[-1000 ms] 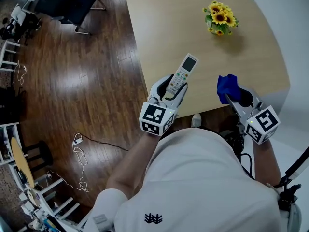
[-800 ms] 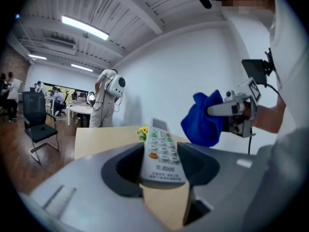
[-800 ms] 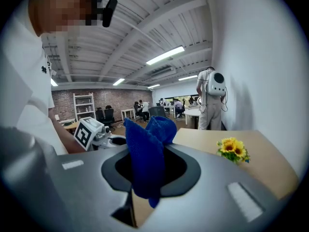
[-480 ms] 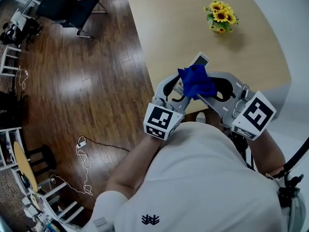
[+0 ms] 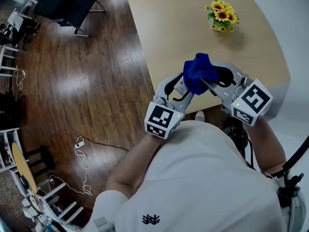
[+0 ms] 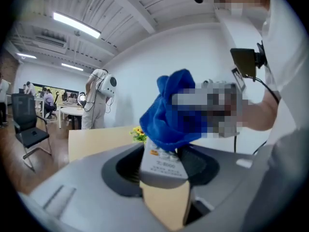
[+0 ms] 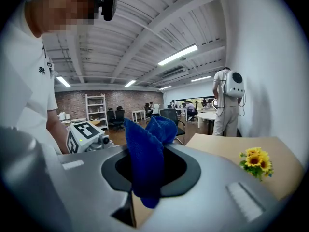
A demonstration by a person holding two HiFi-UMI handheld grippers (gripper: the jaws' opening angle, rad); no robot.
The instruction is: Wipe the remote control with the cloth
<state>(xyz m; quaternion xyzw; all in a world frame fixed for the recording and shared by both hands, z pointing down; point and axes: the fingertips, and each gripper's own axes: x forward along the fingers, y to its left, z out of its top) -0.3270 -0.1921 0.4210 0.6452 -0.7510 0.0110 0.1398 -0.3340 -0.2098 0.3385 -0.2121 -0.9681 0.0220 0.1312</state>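
Moved since 1 second ago: right claw, carrying the blue cloth, from well apart at the right to up against the remote control, which was then bare. Left claw: jaws partway closed and clamped on the lower end of the remote, which stands up out of them, lifted clear of the bench near its front edge. Right claw: jaws pinched tight on a fold of the cloth, the bunch rising above them. Cloth drapes the remote's upper part, and only the lowest button rows and label strip show beneath it. Step in hand, by judgement: a first wiping pass over the face, early in the task. Next move calls for drawing the cloth along the remote's length with steady contact while the left claw holds firm, then turning the remote to reach its 2nd side. Sunflowers: at the back of the bench, well apart.
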